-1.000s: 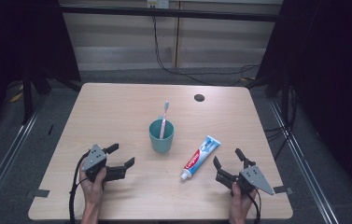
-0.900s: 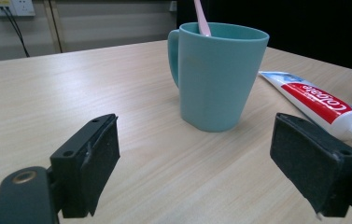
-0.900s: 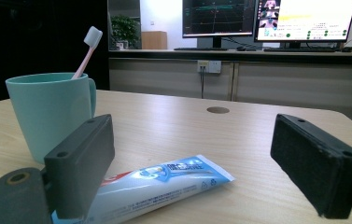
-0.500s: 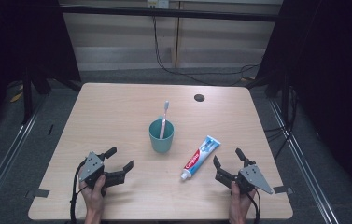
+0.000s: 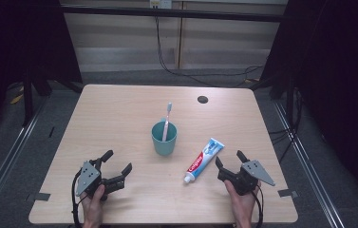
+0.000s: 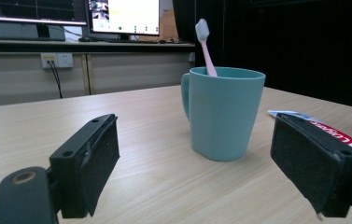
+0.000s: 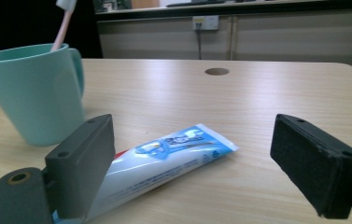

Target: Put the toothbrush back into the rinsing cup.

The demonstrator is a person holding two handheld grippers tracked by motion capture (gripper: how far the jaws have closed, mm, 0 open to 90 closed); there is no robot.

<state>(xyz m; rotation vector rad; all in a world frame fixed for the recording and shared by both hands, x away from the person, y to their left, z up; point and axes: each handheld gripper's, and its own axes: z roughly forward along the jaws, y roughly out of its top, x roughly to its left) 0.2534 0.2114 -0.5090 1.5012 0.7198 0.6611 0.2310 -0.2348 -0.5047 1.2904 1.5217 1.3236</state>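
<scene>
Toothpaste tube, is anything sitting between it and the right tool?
Nothing visible does. The right tool is open beside the toothpaste tube, only bare table around them. The teal cup stands off to the side.

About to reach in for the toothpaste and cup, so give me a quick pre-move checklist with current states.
1. Right gripper open: ok, fingers spread wide.
2. Left gripper open: ok, holding nothing.
3. Toothpaste tube reachable: ok, lying flat just ahead of the right gripper, not yet touched.
4. Cup upright: ok, standing mid-table.
5. Toothbrush seated in the cup: ok, head up, leaning on the rim.
6. Tube cap closed: cannot tell.
</scene>
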